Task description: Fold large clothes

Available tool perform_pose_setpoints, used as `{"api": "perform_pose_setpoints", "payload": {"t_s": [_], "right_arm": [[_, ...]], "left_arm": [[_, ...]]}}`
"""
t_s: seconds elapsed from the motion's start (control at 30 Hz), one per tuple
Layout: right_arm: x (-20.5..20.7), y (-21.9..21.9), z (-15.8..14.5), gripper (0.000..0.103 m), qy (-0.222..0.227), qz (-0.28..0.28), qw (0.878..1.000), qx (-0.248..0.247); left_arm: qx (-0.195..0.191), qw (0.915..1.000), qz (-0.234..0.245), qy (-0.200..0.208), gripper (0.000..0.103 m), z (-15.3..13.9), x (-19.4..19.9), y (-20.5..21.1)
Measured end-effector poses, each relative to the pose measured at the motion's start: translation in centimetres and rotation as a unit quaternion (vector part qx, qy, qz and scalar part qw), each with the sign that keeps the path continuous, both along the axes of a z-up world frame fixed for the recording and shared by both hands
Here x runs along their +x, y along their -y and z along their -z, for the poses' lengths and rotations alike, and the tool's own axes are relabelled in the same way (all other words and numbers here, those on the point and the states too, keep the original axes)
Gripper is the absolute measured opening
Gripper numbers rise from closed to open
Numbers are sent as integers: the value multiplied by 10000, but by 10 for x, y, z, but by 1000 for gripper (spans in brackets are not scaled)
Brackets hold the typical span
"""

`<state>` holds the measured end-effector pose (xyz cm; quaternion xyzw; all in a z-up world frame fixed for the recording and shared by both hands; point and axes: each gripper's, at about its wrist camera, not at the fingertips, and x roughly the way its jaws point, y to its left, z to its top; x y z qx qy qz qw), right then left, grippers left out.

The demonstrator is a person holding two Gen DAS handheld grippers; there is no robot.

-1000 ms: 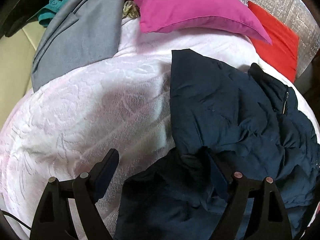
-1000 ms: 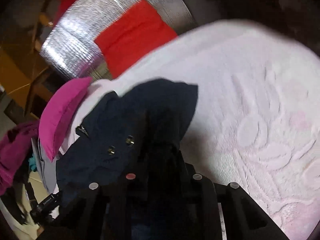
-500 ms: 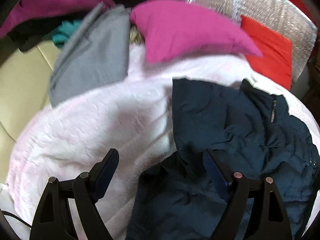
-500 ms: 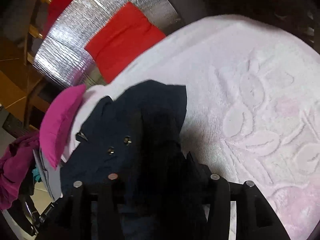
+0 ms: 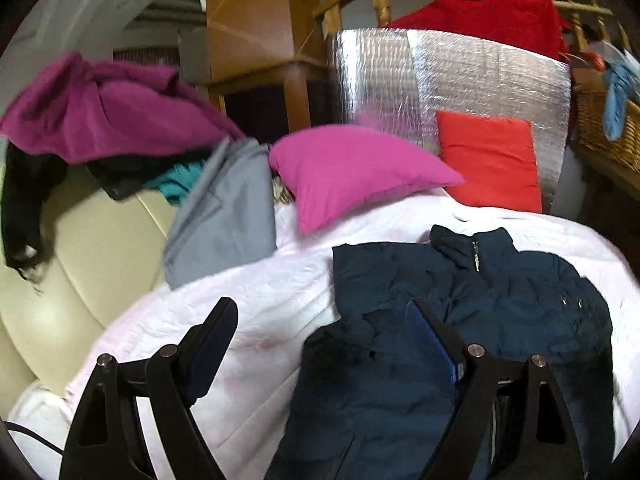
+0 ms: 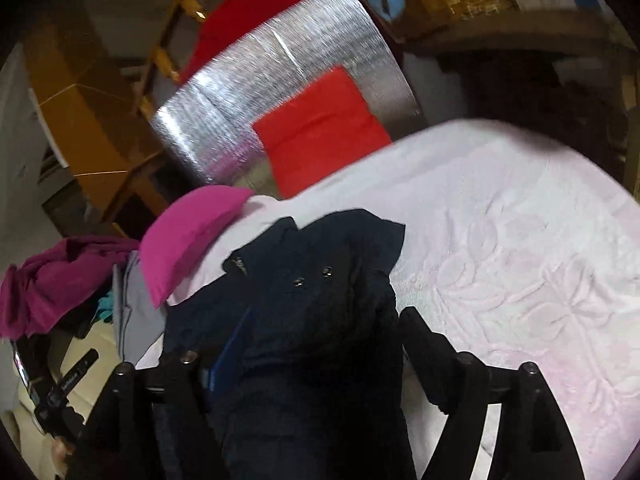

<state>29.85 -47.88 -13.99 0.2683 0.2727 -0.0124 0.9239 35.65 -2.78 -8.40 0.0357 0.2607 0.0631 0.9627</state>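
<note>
Navy jacket (image 5: 460,312) lying crumpled on the pale pink bedspread (image 5: 260,312), lower centre to right of the left wrist view. Left tongs (image 5: 324,320) stand wide apart, gripping nothing. Right tongs (image 6: 324,344) are opening, jacket fabric between the pads but unpressed. Wicker basket (image 5: 600,132), upper right, has a blue cloth (image 5: 618,96) hanging over its rim. Magenta pillow (image 5: 356,172) and red pillow (image 5: 488,160) lie behind.

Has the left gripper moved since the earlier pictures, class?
Yes. The left gripper has pulled back and up: the pink pillow now sits lower and smaller, with the silver panel revealed.
</note>
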Motion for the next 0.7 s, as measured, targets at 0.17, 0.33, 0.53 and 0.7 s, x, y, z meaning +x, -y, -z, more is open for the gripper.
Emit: {"api": "perform_pose_setpoints", "payload": {"t_s": [0.17,0.33,0.53,0.7], "right_arm": [[-44,-3,1,80,148,-121,9997,123],[-79,-5,7,80,185,-133,9990,382],[-113,-11,15,80,214,-264,9975,627],[-142,-23,22,80,204,-426,9960,762]], "left_arm": [[392,9992,-3,98,87,2,-54,9],[629,9980,47,47,87,4,-100,12],[831,9965,109,36,87,0,-148,10],[832,9963,126,177,87,-15,-178,8]]}}
